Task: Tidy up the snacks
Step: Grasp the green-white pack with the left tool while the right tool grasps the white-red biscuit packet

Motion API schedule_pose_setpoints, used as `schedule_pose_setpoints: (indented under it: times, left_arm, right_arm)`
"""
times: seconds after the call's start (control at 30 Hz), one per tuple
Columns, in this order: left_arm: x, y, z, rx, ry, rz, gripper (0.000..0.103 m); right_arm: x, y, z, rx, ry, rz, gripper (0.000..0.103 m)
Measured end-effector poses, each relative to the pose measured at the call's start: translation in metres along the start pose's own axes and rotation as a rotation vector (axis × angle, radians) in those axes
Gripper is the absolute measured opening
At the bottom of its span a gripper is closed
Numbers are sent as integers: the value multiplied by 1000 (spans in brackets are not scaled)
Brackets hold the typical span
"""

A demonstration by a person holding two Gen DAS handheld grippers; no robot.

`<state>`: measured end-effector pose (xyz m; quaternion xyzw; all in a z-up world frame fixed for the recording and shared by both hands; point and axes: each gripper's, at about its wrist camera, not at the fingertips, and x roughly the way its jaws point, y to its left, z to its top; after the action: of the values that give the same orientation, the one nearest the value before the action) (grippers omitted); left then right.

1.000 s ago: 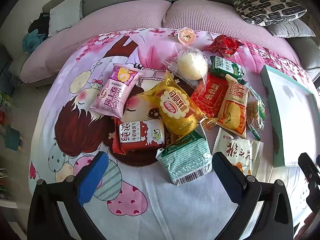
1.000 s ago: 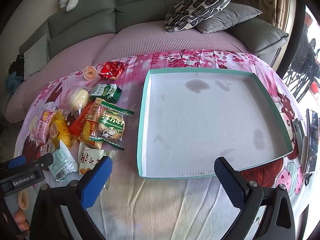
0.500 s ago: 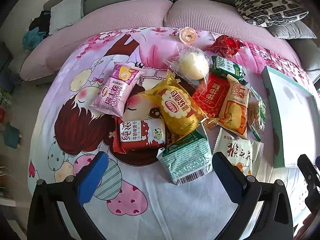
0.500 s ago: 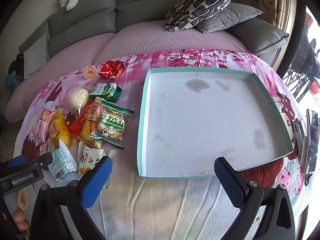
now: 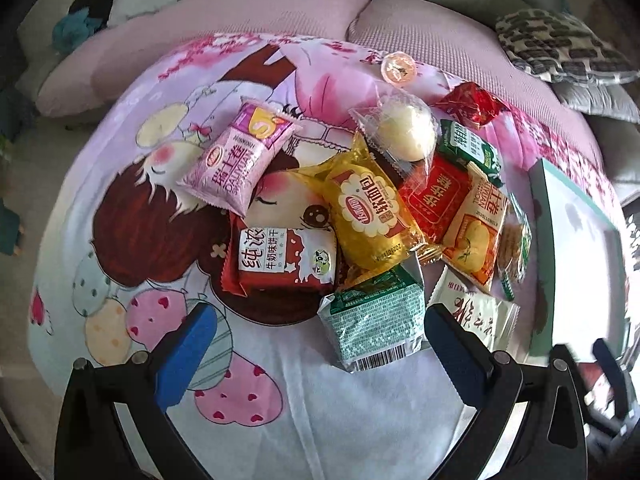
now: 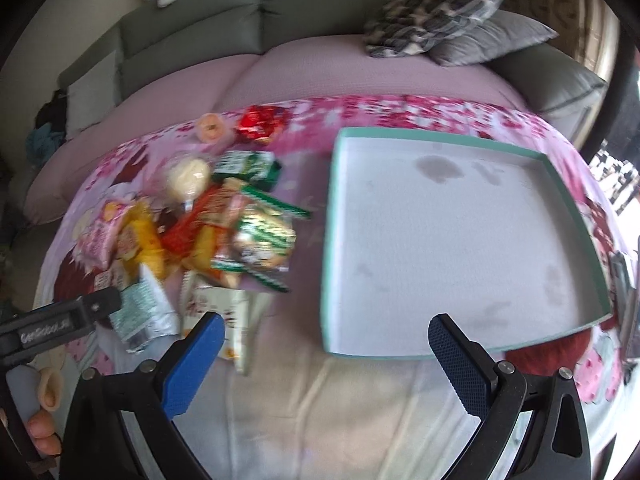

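A heap of snack packets lies on a cartoon-print cloth: a pink packet (image 5: 240, 160), a yellow one (image 5: 370, 216), a dark red biscuit pack (image 5: 284, 260), a green foil packet (image 5: 378, 322) and a white packet (image 5: 476, 312). My left gripper (image 5: 320, 354) hovers open just short of the green packet, holding nothing. An empty teal-rimmed tray (image 6: 452, 236) lies right of the heap (image 6: 224, 232). My right gripper (image 6: 326, 360) hangs open at the tray's near-left corner, empty. The left tool (image 6: 60, 320) shows at that view's left edge.
Behind the cloth runs a grey sofa with a pink cover (image 5: 280, 12) and patterned cushions (image 6: 436, 16). A round jelly cup (image 5: 398, 68) and a red wrapped sweet (image 5: 472, 104) lie at the far side. Dark flat items (image 6: 624, 280) sit right of the tray.
Both grippers have shifted to the left and slightly forward; the right view is now blurred by motion. The snacks and tray lie where they were.
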<state>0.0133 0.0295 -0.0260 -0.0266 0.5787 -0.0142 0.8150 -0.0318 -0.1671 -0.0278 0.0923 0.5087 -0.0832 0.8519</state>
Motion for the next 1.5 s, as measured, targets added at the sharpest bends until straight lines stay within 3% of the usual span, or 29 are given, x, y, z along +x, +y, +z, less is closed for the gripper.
schedule_pose_setpoints:
  times: [0.23,0.53,0.93,1.17,1.5]
  left_arm:
    - [14,-6,6,-13,54,-58,103]
    - [37,-21,12,-5,122,-54,102]
    - [81,-32,7,-12,191,-54,71]
    - [106,-36,3,-28,197,-37,66]
    - [127,-28,2,-66,202,-53,63]
  right_arm:
    - [26,45,-3,-118,33,42,103]
    - [52,60,-3,-124,84,76,103]
    - [82,68,-6,-115,138,58,102]
    - [90,78,-7,-160,132,1,102]
    - [84,72,-7,-101,112,14,79]
